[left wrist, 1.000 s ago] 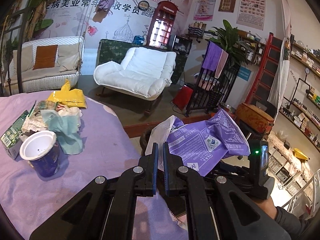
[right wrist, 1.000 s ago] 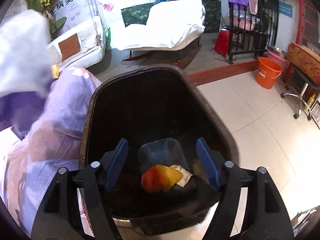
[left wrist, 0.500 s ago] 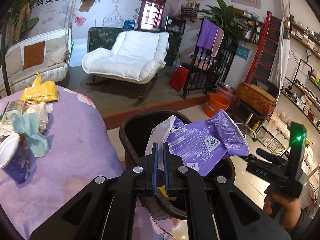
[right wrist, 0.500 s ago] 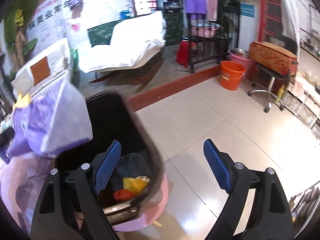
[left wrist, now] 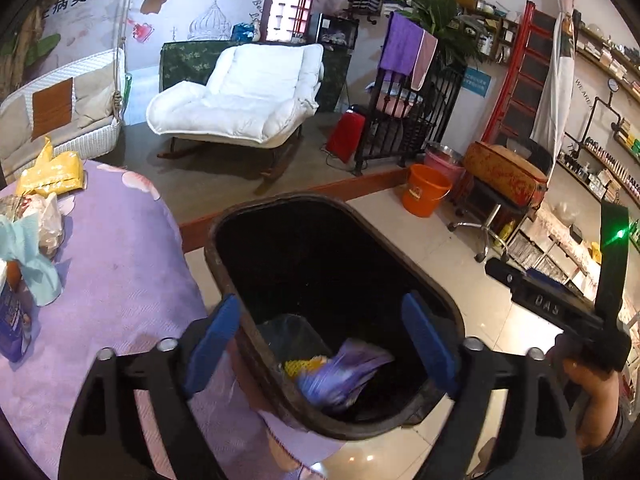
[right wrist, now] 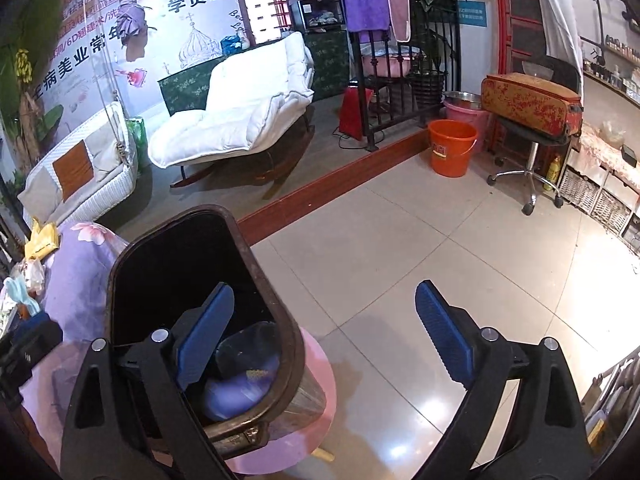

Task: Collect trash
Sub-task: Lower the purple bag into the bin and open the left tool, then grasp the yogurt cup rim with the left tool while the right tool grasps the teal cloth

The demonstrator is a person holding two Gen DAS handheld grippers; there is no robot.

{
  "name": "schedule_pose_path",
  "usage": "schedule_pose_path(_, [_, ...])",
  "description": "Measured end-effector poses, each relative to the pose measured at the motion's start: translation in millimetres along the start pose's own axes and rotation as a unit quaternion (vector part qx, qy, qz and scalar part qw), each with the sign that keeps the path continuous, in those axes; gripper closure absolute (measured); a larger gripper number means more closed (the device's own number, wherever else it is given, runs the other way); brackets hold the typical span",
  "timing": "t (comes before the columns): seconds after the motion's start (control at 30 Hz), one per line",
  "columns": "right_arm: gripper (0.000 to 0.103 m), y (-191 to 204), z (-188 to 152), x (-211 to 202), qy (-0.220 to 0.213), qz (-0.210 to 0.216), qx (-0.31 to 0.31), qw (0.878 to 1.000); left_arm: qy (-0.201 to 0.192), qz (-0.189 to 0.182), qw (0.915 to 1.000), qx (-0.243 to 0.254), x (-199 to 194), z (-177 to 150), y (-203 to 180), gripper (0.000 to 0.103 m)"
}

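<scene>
A dark bin point(left wrist: 440, 296) stands beside the purple-clothed table point(left wrist: 120, 272). A purple wrapper point(left wrist: 344, 372) lies at the bin's bottom beside a yellow net. My left gripper point(left wrist: 320, 344) hangs over the bin mouth, its jaws opening, with nothing between them. In the right wrist view the bin point(right wrist: 264, 280) is at lower left and the purple wrapper point(right wrist: 236, 392) shows inside. My right gripper point(right wrist: 324, 344) straddles the bin's right rim, jaws opening and empty. On the table lie a yellow packet point(left wrist: 52, 176), crumpled wrappers point(left wrist: 44, 220), a teal tissue point(left wrist: 32, 264) and a blue cup point(left wrist: 12, 324).
An orange bucket point(left wrist: 424, 196) and a stool with a red case point(left wrist: 504, 176) stand on the tiled floor to the right. A white lounge chair point(left wrist: 240, 96) is behind the bin. A person's hand point(left wrist: 592, 392) holds the right gripper's handle at the right edge.
My left gripper went from shut on the purple wrapper to open, and the wrapper fell into the bin. My right gripper swung right, off the bin's middle, and opened wider.
</scene>
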State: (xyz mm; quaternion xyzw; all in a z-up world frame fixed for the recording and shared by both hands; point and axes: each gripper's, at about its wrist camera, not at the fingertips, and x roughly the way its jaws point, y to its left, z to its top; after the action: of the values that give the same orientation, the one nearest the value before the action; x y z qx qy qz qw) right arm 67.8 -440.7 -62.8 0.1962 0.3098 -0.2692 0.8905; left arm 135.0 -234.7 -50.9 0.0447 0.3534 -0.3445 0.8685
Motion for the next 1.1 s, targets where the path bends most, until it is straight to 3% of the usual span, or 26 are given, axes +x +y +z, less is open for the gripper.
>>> schedule_pose_path(0.37, [0.011, 38.4, -1.0, -6.7, 0.000, 0.068, -0.028, 0.997, -0.027, 0.035, 0.9990, -0.003, -39.0, -11.4, 14.4, 0.011])
schedule_pose_path(0.53, [0.010, 67.1, -6.7, -8.8, 0.011, 0.110, -0.052, 0.992, -0.041, 0.086, 0.9955, 0.001, -62.0, -19.5, 33.0, 0.011])
schedule_pose_path(0.67, [0.010, 94.7, -11.9, -10.9, 0.017, 0.145, -0.077, 0.986, -0.046, 0.146, 0.9882, -0.002, -79.2, -25.5, 58.7, 0.010])
schedule_pose_path(0.8, [0.010, 126.5, -16.6, -11.8, 0.026, 0.181, -0.101, 0.978, -0.041, 0.183, 0.9817, -0.034, -95.7, -31.5, 94.9, 0.010])
schedule_pose_path(0.93, [0.010, 157.6, -24.0, -13.1, 0.037, 0.211, -0.125, 0.969, -0.035, 0.201, 0.9777, -0.051, -108.0, -32.7, 125.7, 0.010])
schedule_pose_path(1.03, [0.010, 176.0, -30.9, -13.3, 0.046, 0.228, -0.142, 0.962, -0.026, 0.210, 0.9767, -0.036, -109.3, -27.4, 138.9, 0.010])
schedule_pose_path(1.1, [0.010, 184.2, -33.4, -13.9, 0.049, 0.235, -0.150, 0.959, -0.018, 0.215, 0.9763, -0.018, -106.4, -20.9, 149.7, 0.020])
